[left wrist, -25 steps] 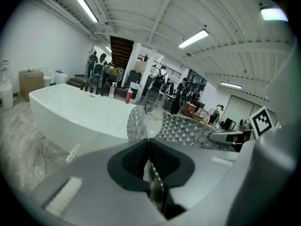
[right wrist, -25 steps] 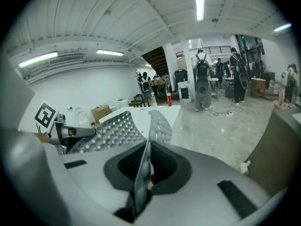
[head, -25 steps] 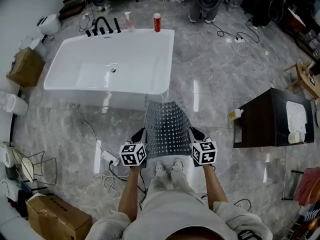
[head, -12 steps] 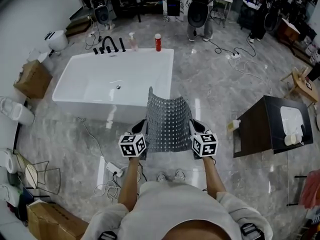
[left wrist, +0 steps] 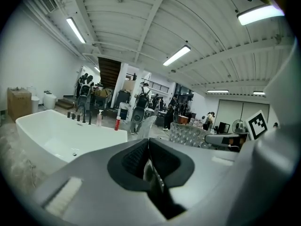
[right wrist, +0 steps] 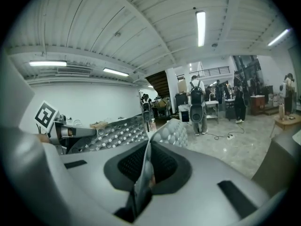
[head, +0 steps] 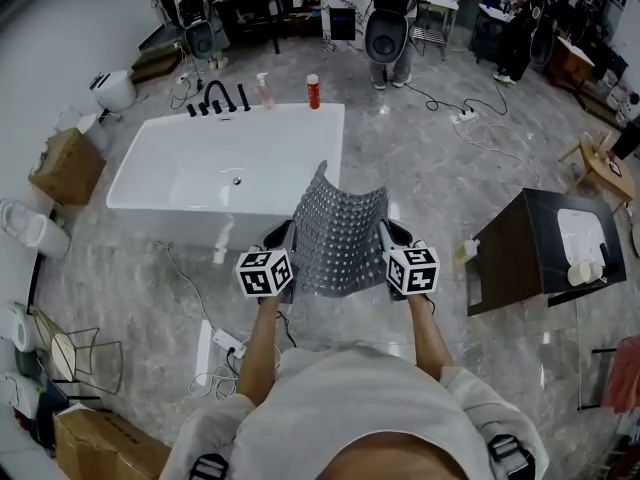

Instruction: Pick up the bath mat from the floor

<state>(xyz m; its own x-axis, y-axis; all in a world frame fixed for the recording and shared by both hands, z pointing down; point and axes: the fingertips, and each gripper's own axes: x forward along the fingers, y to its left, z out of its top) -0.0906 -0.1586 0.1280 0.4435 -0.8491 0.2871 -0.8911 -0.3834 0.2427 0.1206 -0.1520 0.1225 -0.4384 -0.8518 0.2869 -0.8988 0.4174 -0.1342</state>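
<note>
Bath mat [head: 338,243] aloft, left gripper [head: 281,235] pinching its edge, right gripper [head: 387,232] pinching opposite edge

Glossy white bathtub [head: 240,116], polished grey stone-look floor [head: 420,168], bumpy rubbery bath mat [head: 335,238], matt brown cardboard box [head: 65,163]

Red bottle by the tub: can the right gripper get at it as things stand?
Probably not. The right gripper is shut on the mat, which the left gripper also holds, and the red bottle stands at the far side of the tub.
</note>
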